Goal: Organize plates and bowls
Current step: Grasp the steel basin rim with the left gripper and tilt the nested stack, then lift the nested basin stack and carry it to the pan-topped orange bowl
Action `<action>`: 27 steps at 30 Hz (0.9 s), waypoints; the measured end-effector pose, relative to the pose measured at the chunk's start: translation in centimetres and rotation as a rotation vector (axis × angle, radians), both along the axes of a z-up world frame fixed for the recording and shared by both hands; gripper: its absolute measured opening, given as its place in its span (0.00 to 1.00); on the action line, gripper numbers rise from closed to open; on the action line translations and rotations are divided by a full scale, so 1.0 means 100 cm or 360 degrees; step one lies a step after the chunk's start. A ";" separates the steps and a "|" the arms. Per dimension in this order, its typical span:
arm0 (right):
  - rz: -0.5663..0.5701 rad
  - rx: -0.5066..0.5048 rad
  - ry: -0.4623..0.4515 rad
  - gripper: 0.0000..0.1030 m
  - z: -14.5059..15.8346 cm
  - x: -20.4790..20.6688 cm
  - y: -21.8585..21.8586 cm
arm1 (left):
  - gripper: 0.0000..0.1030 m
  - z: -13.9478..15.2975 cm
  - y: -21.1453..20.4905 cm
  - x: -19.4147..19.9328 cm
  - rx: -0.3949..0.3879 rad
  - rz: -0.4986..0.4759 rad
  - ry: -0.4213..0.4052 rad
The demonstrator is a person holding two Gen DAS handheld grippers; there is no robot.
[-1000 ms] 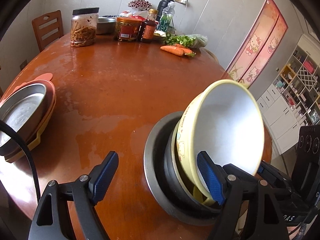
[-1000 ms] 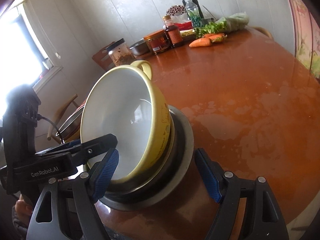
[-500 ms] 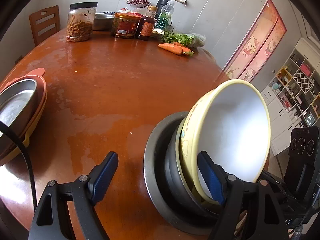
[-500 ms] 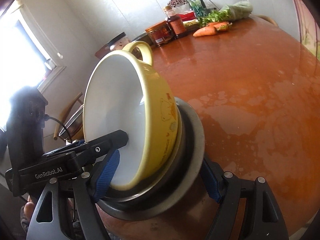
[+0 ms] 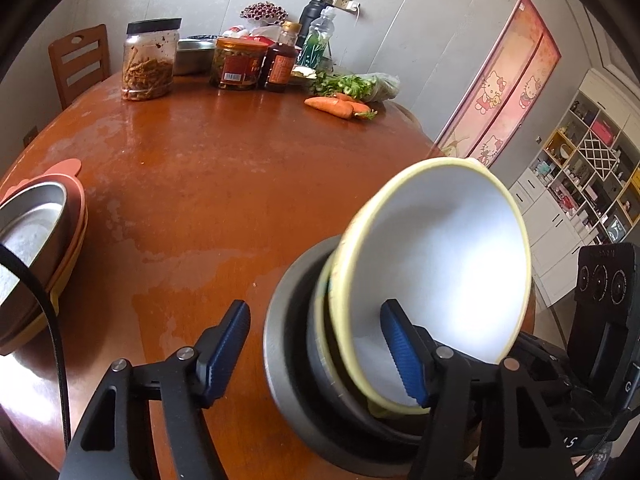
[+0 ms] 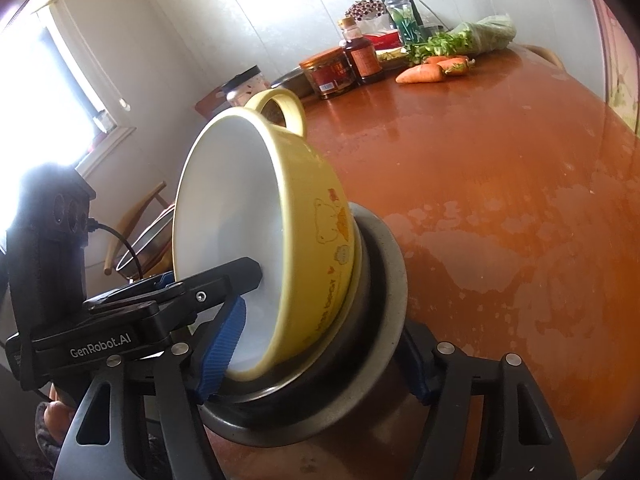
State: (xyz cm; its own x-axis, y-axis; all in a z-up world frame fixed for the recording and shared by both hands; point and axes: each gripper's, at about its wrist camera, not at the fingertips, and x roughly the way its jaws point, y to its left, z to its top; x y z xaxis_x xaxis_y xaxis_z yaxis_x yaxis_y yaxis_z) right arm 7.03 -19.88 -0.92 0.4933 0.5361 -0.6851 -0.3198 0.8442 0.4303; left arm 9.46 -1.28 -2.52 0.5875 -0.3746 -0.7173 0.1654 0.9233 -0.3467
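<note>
Left to right. At 9 o'clock on the surface sat a steel plate stack, well apart. Left tongs had just been closing, part-open: one pad inside the yellow bowl, the other outside the grey metal dish, not yet pressing either. The bowl stood tilted on edge in that dish at the near edge, 5 o'clock. Right tongs, also just closing, straddled bowl and dish rim, left pad at the bowl's inner wall; contact unclear. Best move, likely: let one tongs pinch the bowl wall firmly, steady the dish with the other, then lift slowly so nothing slips.
</note>
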 end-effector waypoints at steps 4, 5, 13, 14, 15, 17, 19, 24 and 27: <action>0.0004 0.0013 0.0007 0.69 0.000 0.004 0.000 | 0.65 -0.003 0.001 0.004 -0.0035 -0.0024 0.0022; 0.0002 0.0021 0.0018 0.69 -0.001 0.006 -0.001 | 0.65 -0.004 0.001 0.005 -0.0039 -0.0028 0.0027; -0.0002 0.0030 0.0012 0.67 -0.002 0.009 -0.004 | 0.55 -0.005 -0.003 0.008 -0.0110 -0.0065 0.0040; -0.0002 0.0027 0.0007 0.66 -0.001 0.010 -0.005 | 0.55 -0.004 -0.004 0.008 -0.0105 -0.0065 0.0041; -0.0001 0.0029 0.0009 0.66 -0.001 0.010 -0.005 | 0.55 -0.004 -0.005 0.009 -0.0105 -0.0067 0.0045; -0.0004 0.0035 0.0020 0.66 -0.001 0.012 -0.005 | 0.55 -0.003 -0.005 0.010 -0.0106 -0.0061 0.0057; -0.0004 0.0042 0.0018 0.66 0.001 0.013 -0.006 | 0.55 0.003 -0.005 0.010 -0.0106 -0.0059 0.0046; 0.0023 0.0061 -0.0014 0.66 0.016 0.017 -0.002 | 0.55 0.019 0.005 0.008 -0.0097 -0.0024 0.0013; 0.0047 0.0076 -0.0020 0.66 0.022 0.018 0.005 | 0.55 0.026 0.013 0.005 -0.0087 0.0003 0.0008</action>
